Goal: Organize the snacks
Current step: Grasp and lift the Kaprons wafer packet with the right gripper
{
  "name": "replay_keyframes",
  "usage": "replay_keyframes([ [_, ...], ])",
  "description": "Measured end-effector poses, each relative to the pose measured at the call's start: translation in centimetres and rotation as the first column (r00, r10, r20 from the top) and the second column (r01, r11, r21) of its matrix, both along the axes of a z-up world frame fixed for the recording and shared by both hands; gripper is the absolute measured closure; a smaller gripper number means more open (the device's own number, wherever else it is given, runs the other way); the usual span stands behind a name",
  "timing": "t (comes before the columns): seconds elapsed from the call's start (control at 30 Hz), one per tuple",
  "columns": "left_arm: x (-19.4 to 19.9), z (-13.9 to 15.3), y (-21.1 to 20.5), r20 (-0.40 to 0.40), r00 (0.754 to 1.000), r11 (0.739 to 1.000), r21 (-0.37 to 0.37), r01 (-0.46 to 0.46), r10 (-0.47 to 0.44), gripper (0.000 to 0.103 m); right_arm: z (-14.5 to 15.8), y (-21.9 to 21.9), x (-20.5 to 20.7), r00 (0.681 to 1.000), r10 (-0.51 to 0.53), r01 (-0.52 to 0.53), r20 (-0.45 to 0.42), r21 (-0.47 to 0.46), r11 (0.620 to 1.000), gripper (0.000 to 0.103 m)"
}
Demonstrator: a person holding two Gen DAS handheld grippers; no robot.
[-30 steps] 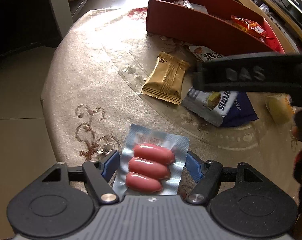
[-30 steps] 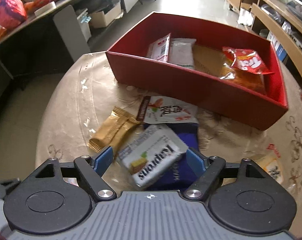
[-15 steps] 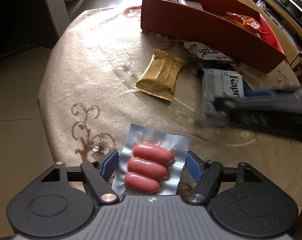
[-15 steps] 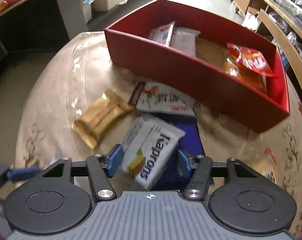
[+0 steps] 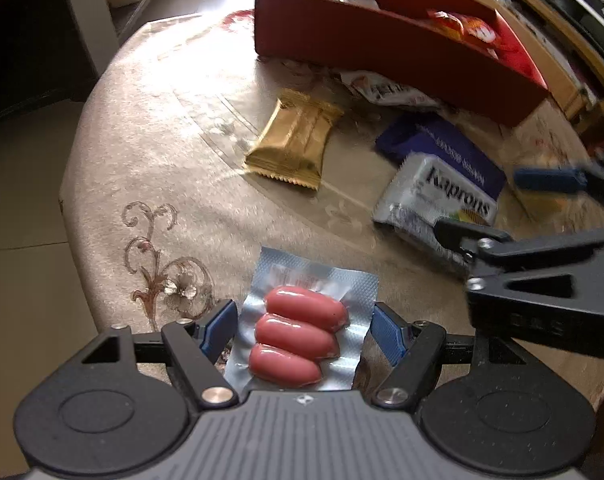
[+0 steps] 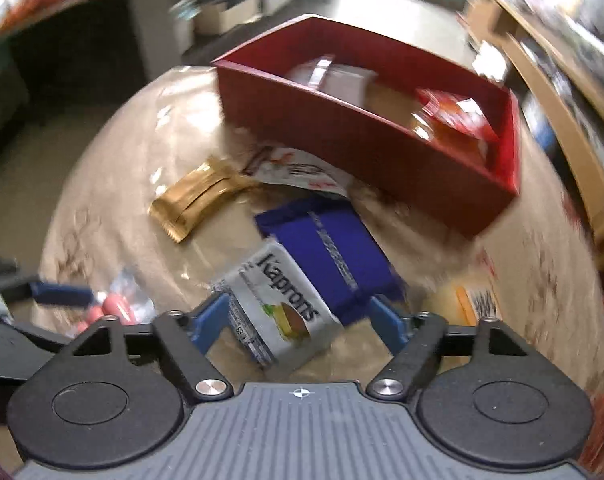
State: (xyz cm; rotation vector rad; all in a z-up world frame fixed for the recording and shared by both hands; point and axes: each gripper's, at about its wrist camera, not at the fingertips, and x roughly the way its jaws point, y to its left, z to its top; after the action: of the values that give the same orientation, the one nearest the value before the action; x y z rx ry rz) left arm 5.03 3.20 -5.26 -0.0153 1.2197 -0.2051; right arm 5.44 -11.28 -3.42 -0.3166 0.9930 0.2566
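On the near edge of the round table (image 5: 149, 128), my left hand-held gripper (image 5: 306, 330) sits with its blue fingers (image 5: 217, 326) spread wide on either side of the sausage pack (image 5: 302, 332); the pack lies flat on the cloth between them, and I cannot tell whether either pad touches its foil rim. My right hand-held gripper (image 6: 299, 318) is spread about as wide; the Kaprons packet (image 6: 281, 308) lies between its fingers, nearer the left one, with a clear gap at the right one, so nothing is clamped. In the left wrist view that packet (image 5: 442, 204) rests on the table to the right, overlapping the near end of the blue packet (image 5: 446, 148); the right hand-held gripper (image 5: 514, 208) reaches in from the right beside it. The gold wrapper (image 5: 295, 140) lies further off, near the middle, apart from the others. Beyond it a white snack bag (image 5: 386, 90) lies against the near wall of the red box (image 5: 342, 36), which stands at the far side; a red-orange bag (image 6: 454, 116) and pale packets (image 6: 334, 80) lie inside it. A yellow pack (image 6: 474, 300) lies to the right; the right view is blurred.
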Motion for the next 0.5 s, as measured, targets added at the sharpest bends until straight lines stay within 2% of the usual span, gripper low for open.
replay_keyframes([
  [0.07, -0.2, 0.0, -0.1, -0.007, 1.000, 1.000, 0.005, 0.015, -0.015, 0.032, -0.6, 0.6, 0.3, 0.997, 0.075, -0.075, -0.005, -0.057, 0.996, 0.020],
  [0.2, -0.6, -0.1, 0.2, -0.011, 0.999, 0.999, 0.006, 0.031, -0.031, 0.031, -1.9, 1.0, 1.0, 0.988, 0.146, -0.149, -0.041, -0.070, 0.986, 0.024],
  [0.23, -0.6, -0.2, 0.2, -0.010, 0.999, 0.999, 0.006, 0.032, -0.032, 0.031, -2.6, 1.1, 1.2, 0.988, 0.137, -0.141, -0.067, -0.067, 0.988, 0.031],
  [0.37, -0.7, 0.0, 0.1, -0.006, 0.999, 0.999, 0.018, 0.035, -0.034, 0.031, -2.5, 1.0, 0.4, 0.992, 0.111, -0.116, -0.060, -0.079, 0.990, 0.034],
  [0.5, -0.8, 0.0, -0.1, -0.013, 0.999, 0.999, 0.002, 0.051, -0.051, 0.031, -2.1, -0.8, -2.1, 0.997, 0.017, -0.022, -0.080, -0.064, 0.998, 0.034],
])
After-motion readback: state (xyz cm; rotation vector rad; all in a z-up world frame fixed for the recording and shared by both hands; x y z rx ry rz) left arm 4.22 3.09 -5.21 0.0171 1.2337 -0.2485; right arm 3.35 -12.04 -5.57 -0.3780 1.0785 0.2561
